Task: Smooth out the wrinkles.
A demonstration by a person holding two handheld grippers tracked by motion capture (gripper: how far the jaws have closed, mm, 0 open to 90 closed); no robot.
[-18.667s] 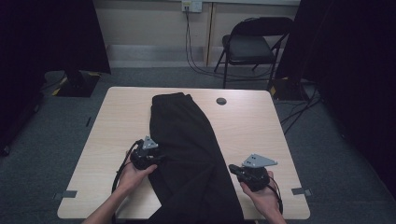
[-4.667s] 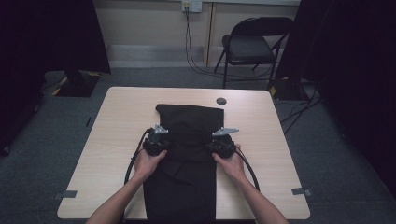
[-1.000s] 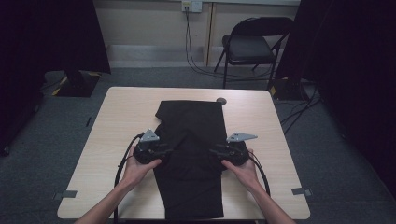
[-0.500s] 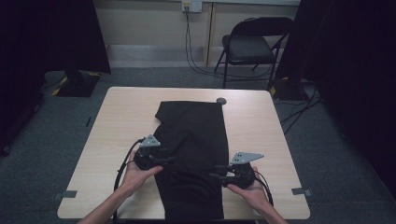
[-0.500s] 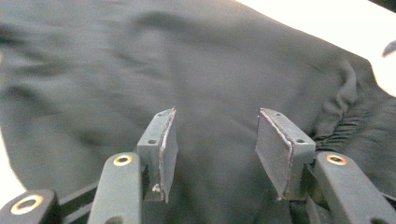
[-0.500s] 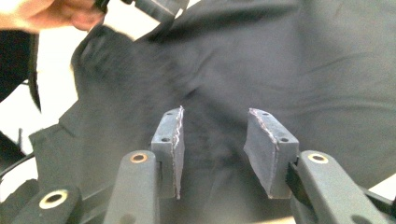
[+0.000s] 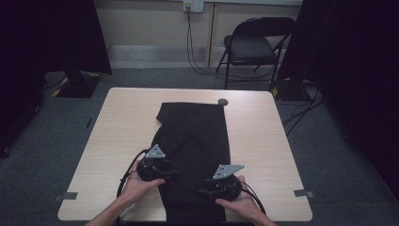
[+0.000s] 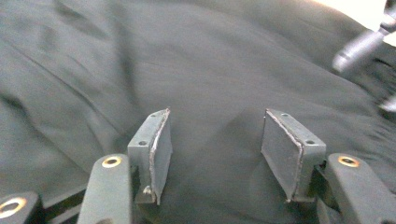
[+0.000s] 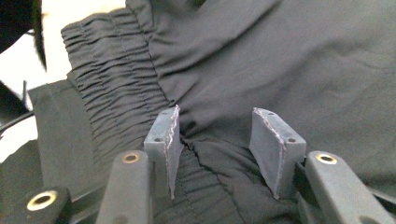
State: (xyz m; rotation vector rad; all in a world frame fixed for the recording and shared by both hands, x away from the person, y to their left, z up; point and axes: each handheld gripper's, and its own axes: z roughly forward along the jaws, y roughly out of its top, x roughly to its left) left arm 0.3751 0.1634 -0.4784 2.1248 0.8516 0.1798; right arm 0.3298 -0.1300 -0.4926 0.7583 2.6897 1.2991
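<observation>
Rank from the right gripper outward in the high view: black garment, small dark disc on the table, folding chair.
From the right gripper:
1. Black garment: right under its jaws, mid-table.
2. Small dark disc: on the table's far edge, by the garment's far corner.
3. Folding chair: on the floor beyond the table, toward the wall.

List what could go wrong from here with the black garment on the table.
1. The right gripper has its jaws apart around a bunched ridge by the gathered waistband; closing may pinch several layers of the black garment and drag the fold askew.
2. The left gripper stands open over smooth cloth; closing there may catch little or nothing.
3. The garment's near end reaches the table edge, so a pull toward the person could slide it off.
</observation>
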